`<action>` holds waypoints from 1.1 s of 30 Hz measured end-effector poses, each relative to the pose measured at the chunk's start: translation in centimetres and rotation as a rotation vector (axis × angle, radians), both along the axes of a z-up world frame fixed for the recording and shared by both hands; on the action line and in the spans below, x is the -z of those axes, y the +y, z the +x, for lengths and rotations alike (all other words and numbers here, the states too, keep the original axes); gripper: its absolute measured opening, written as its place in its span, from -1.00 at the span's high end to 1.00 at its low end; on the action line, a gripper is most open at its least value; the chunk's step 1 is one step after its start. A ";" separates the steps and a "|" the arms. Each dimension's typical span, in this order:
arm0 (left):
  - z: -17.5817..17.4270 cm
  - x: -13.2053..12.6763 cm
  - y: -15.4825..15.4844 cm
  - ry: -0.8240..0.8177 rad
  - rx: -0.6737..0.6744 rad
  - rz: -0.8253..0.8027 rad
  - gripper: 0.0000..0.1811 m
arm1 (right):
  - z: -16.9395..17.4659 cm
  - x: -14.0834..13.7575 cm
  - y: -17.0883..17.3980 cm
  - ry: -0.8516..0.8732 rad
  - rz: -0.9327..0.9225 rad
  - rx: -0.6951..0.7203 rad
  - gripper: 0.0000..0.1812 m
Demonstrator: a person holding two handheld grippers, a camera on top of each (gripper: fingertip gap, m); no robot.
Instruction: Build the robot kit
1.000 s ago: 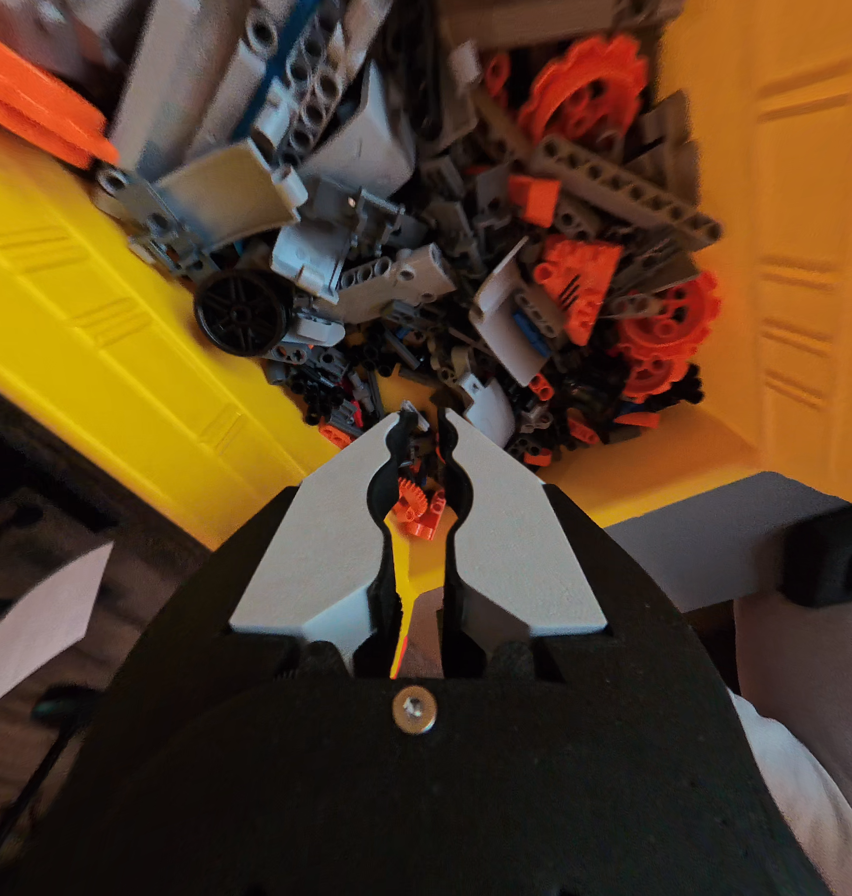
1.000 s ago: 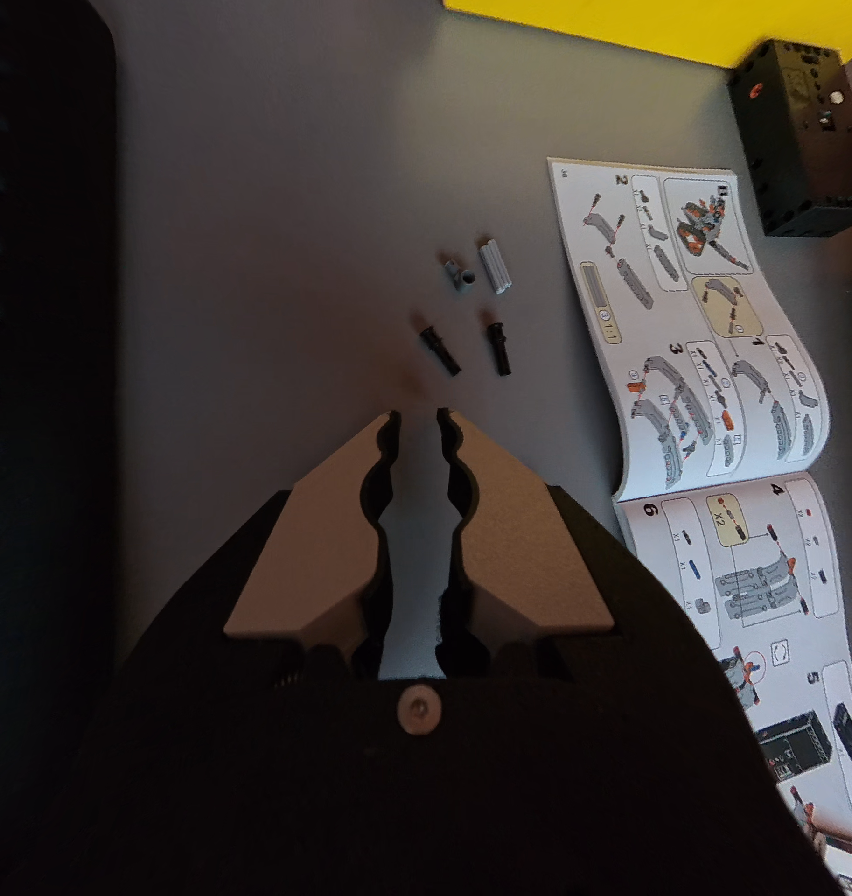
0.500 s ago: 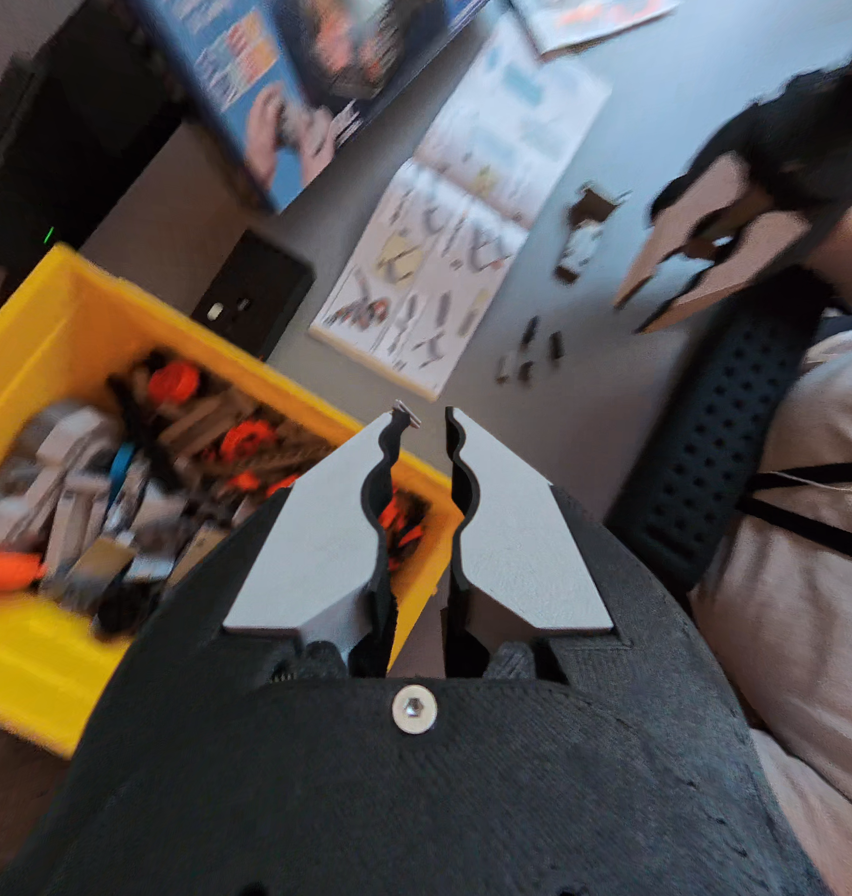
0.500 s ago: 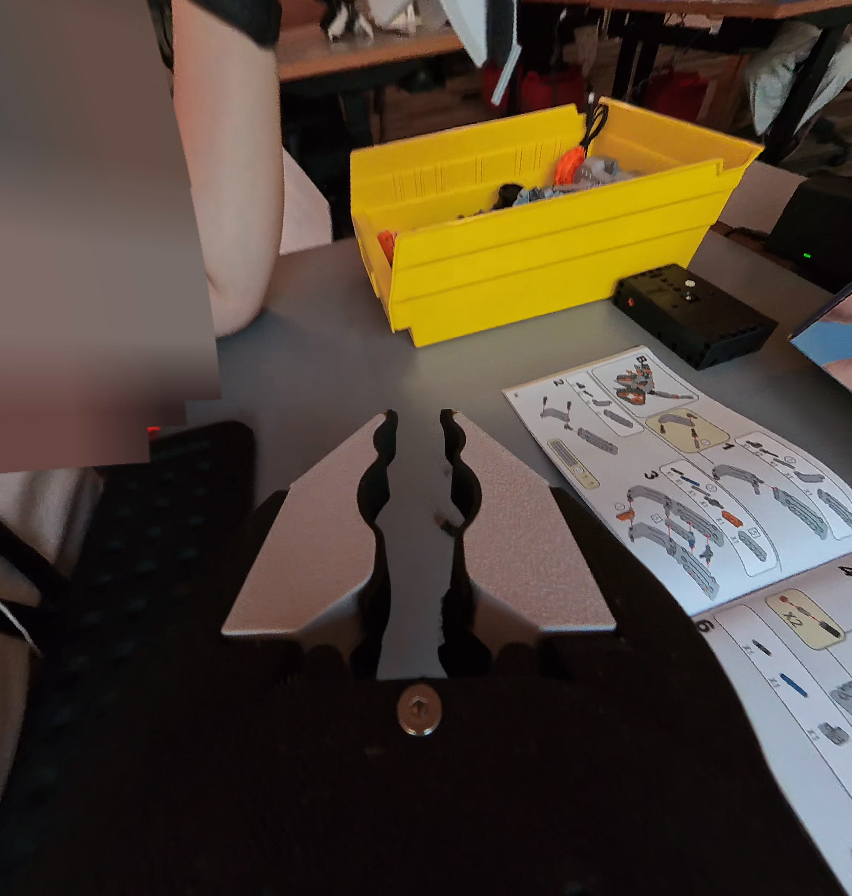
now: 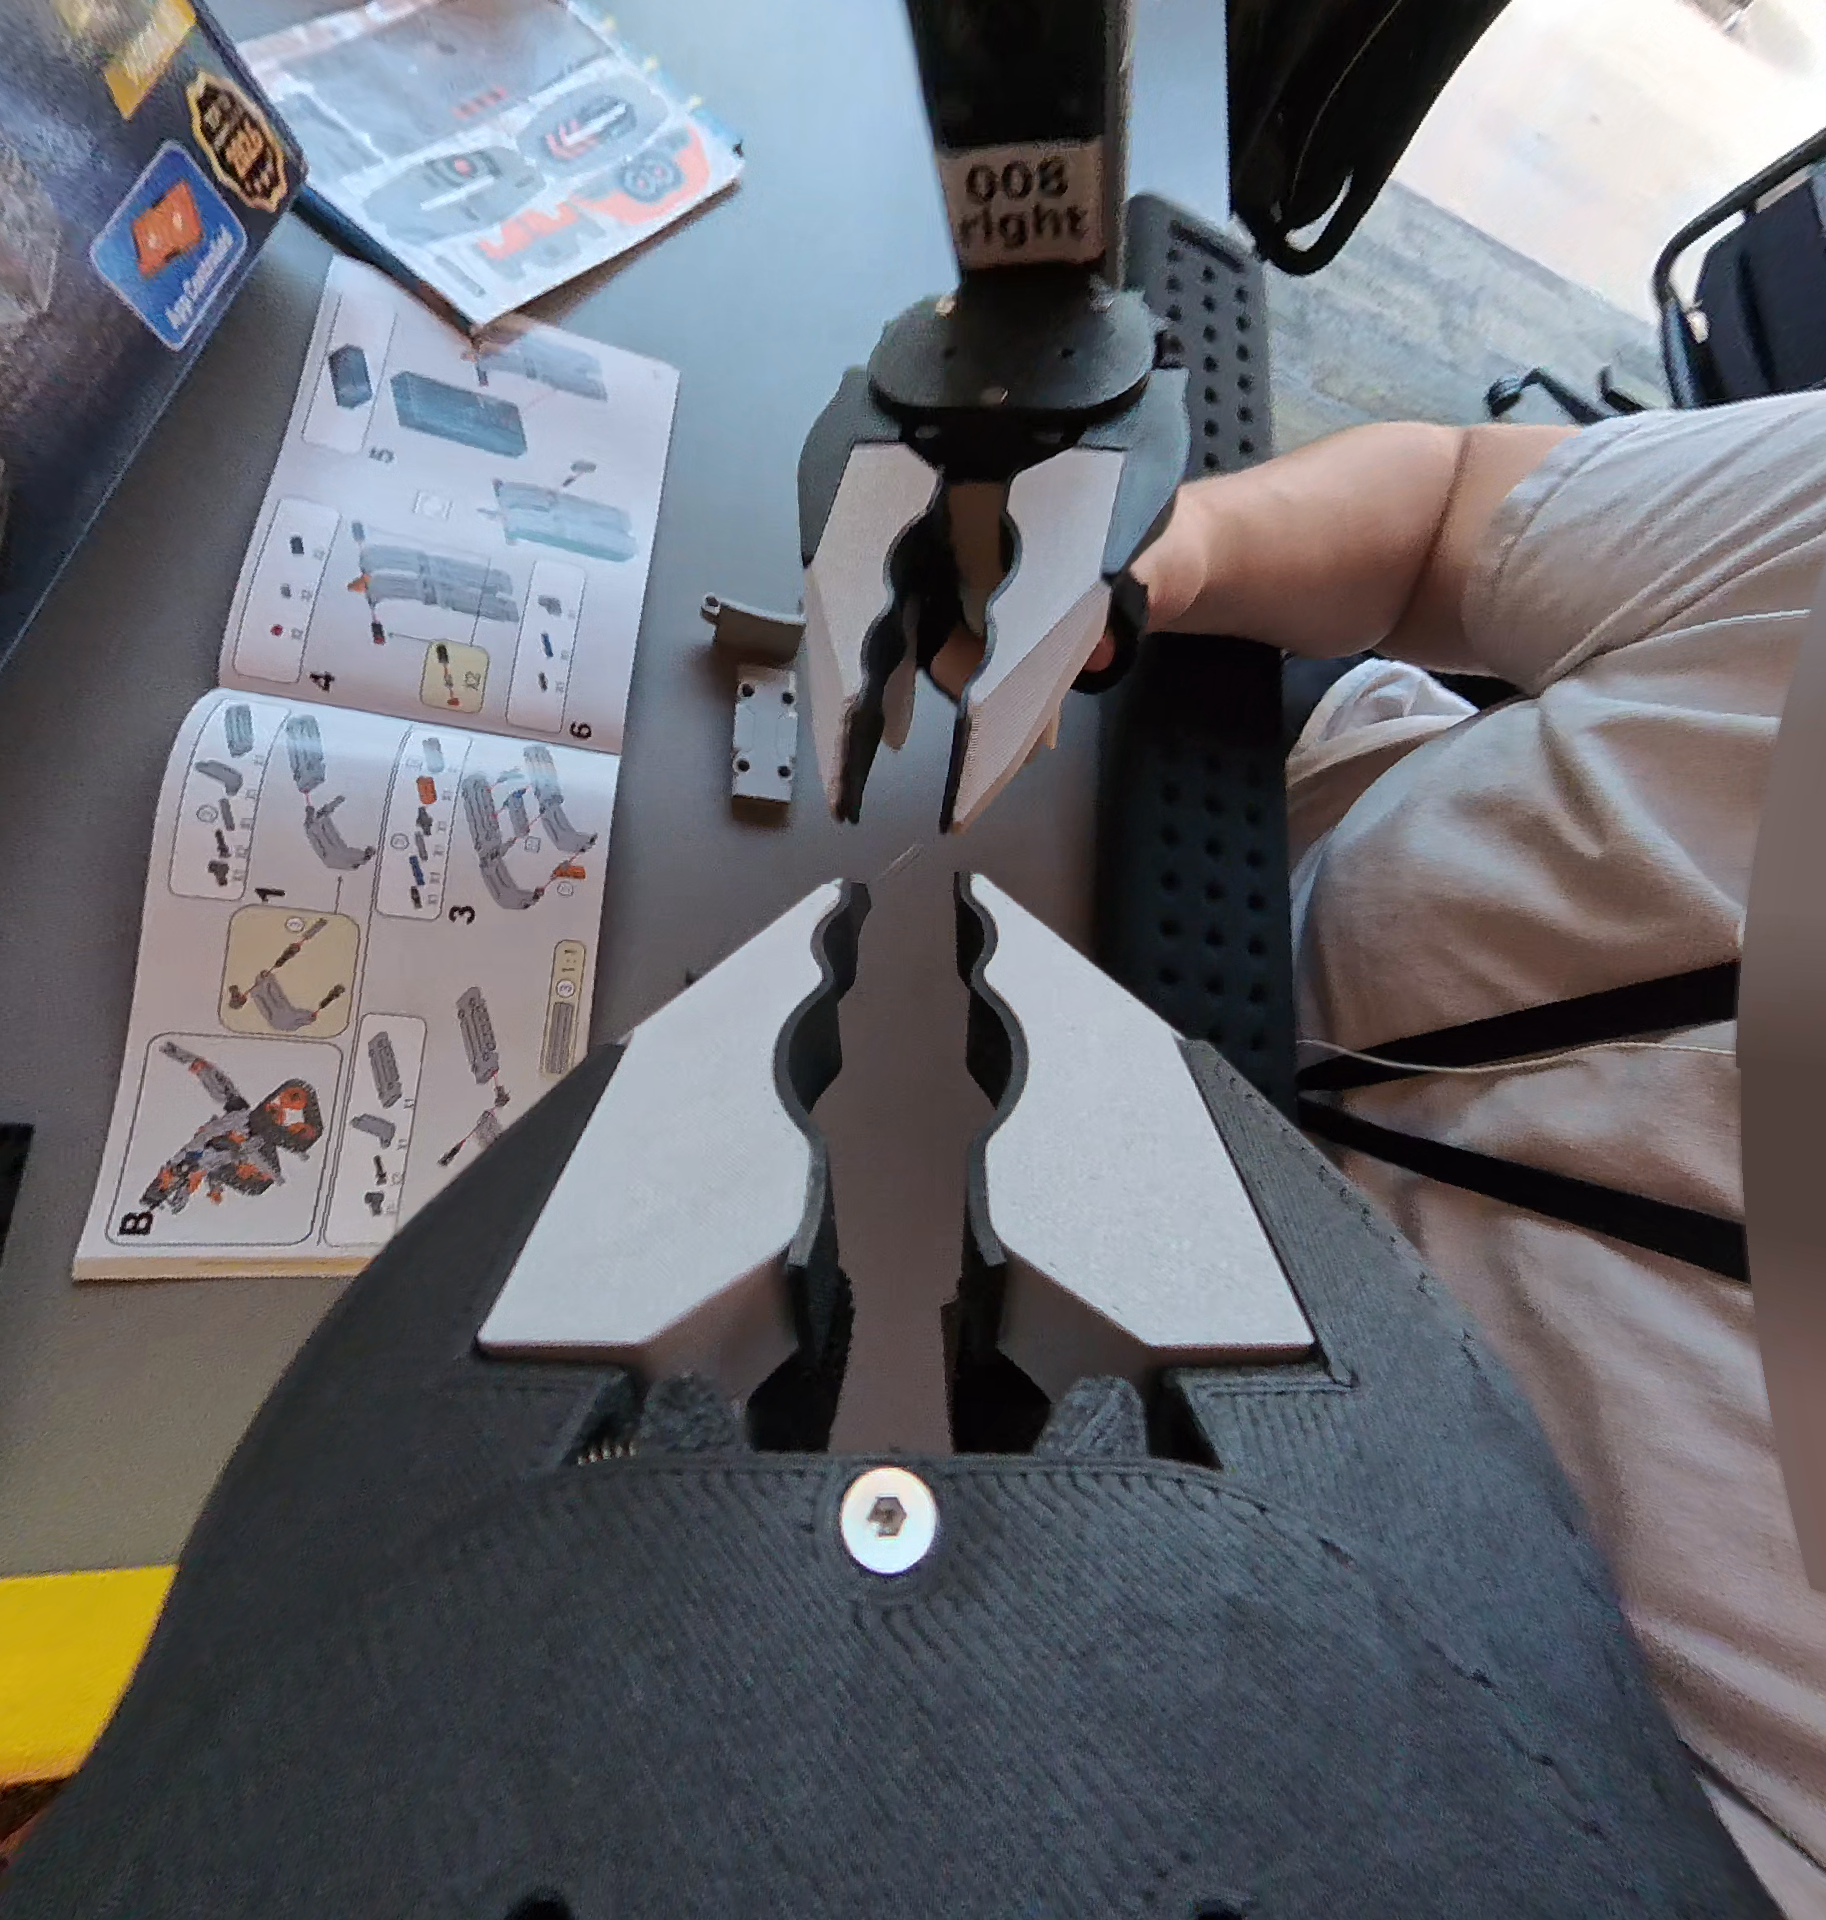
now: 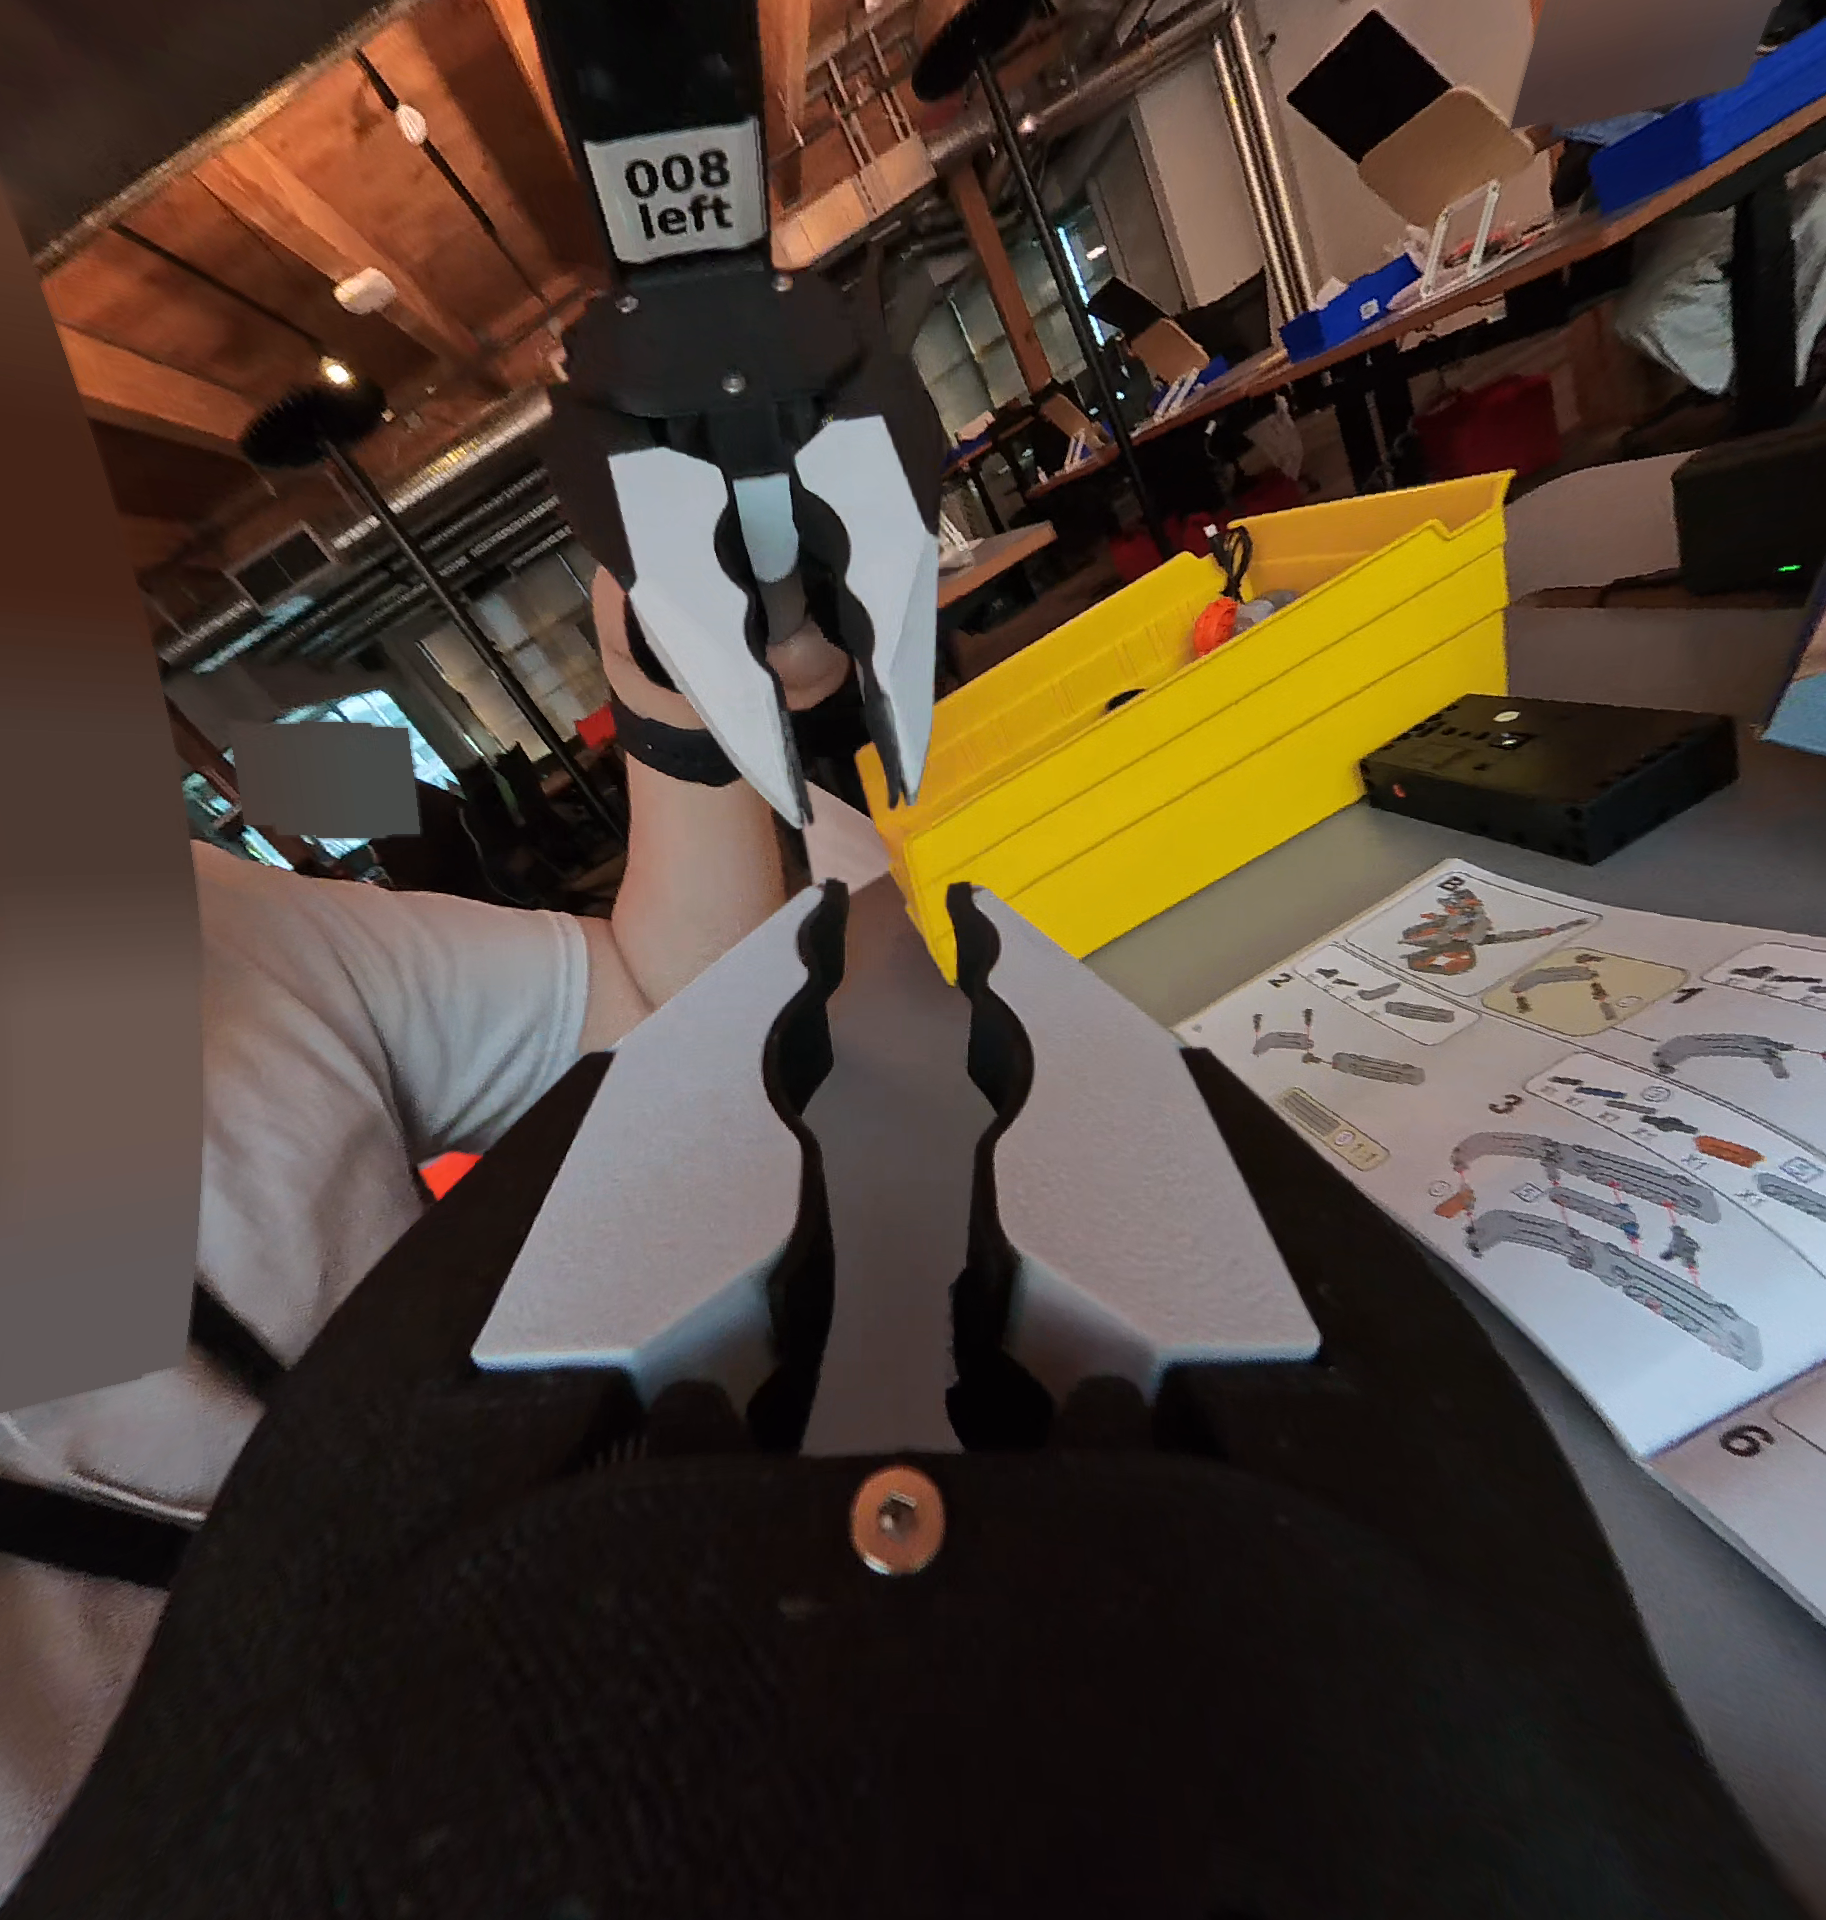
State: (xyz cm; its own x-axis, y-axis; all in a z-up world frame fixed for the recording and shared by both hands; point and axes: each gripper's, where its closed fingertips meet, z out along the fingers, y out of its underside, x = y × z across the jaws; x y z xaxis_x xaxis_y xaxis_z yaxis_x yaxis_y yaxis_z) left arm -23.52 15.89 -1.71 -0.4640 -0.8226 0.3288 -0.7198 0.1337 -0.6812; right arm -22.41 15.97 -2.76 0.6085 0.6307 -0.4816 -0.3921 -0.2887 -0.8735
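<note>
Left gripper [image 5: 904, 894] faces right gripper [image 5: 893, 821] tip to tip above grey surface [image 5: 805, 208]; both jaws part-open, empty. Two grey parts [image 5: 763, 732] half hidden behind right gripper. One open booklet [image 5: 389, 831]; box [image 5: 78, 260] cut off. Right view: left gripper [image 6: 852, 805] opposite right gripper [image 6: 888, 899], one yellow bin [image 6: 1200, 748], contents mostly hidden; one black block [image 6: 1543, 769].

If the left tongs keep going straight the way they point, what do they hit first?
Most likely the right tongs, held tip to tip opposite the left tongs, both open. The gap between them looks small, though depth is unclear.
</note>
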 end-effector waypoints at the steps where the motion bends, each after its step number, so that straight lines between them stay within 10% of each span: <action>1: 0.0 0.5 0.3 0.014 -0.007 0.021 0.81 | 0.3 0.1 0.0 -0.030 0.002 0.013 0.79; 14: -0.3 -3.0 3.6 -0.124 -0.141 0.037 0.82 | 5.5 2.3 0.3 -0.420 -0.016 0.208 0.82; 22: -0.7 -3.3 3.2 -0.132 -0.128 0.050 0.81 | 7.9 11.1 -12.1 -1.097 -0.400 -0.114 0.83; 33: -1.4 -4.1 2.2 -0.160 -0.103 0.091 0.81 | 9.1 14.6 -19.2 -1.244 -0.718 -0.131 0.89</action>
